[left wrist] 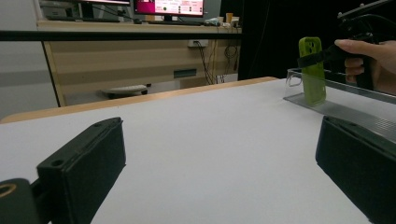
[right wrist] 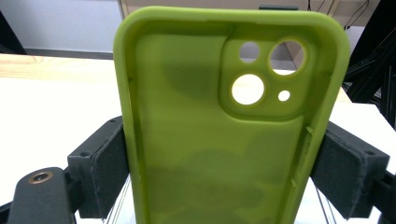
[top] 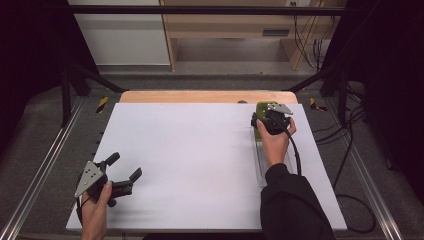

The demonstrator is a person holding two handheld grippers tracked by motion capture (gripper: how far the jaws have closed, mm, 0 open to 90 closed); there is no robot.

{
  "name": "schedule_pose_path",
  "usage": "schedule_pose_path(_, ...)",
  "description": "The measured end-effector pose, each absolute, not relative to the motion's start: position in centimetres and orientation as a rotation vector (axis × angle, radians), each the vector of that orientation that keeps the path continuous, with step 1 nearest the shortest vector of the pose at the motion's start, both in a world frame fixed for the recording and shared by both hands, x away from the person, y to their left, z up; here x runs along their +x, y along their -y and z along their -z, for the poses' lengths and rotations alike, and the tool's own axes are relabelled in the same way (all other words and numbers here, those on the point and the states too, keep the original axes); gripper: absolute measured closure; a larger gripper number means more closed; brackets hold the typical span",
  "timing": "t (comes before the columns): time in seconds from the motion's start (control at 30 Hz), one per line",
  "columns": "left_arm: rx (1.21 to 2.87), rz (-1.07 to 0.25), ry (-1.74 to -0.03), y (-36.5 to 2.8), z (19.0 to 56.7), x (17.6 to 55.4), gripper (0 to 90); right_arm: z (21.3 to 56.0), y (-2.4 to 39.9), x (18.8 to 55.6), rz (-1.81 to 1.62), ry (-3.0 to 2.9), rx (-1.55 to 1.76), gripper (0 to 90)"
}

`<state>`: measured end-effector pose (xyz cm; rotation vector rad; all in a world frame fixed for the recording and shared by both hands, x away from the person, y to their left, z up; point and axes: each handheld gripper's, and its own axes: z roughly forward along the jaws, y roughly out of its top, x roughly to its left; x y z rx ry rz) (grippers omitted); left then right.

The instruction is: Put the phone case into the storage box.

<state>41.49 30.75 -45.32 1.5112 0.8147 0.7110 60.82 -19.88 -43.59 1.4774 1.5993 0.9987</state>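
Green phone case point(right wrist: 229, 135), upright over the clear tray point(top: 260, 167) at the counter's point(top: 190, 165) far right, sits clamped edgewise in the right gripper point(right wrist: 229, 179); a slackening hold could tip it, while the left gripper point(top: 125, 170) rests wide open, empty.

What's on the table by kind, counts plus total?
Green phone case: 1, standing upright in the rack, between the right gripper's jaws
Clear acrylic rack: 1
Hand-held grippers: 2, the left gripper with open jaws
Total: 4
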Motion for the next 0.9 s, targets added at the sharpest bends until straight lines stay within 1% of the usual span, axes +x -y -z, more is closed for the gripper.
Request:
schedule_pose_path(0.17, 1.51, -0.71, -0.815, -30.74, 45.32, 41.48, 1.1, 43.57, 19.88, 60.88, -1.002, -1.591, 1.471, 9.3)
schedule_pose_path(0.3, 1.51, -0.711, -0.815, -30.74, 45.32, 41.48, 1.1, 43.53, 19.79, 60.83, -1.002, -1.585, 1.46, 7.2)
schedule_pose_path(0.9, 1.508, -0.712, -0.815, -30.74, 45.29, 41.47, 1.0, 42.66, 19.9, 60.34, -1.016, -1.567, 1.422, 6.9)
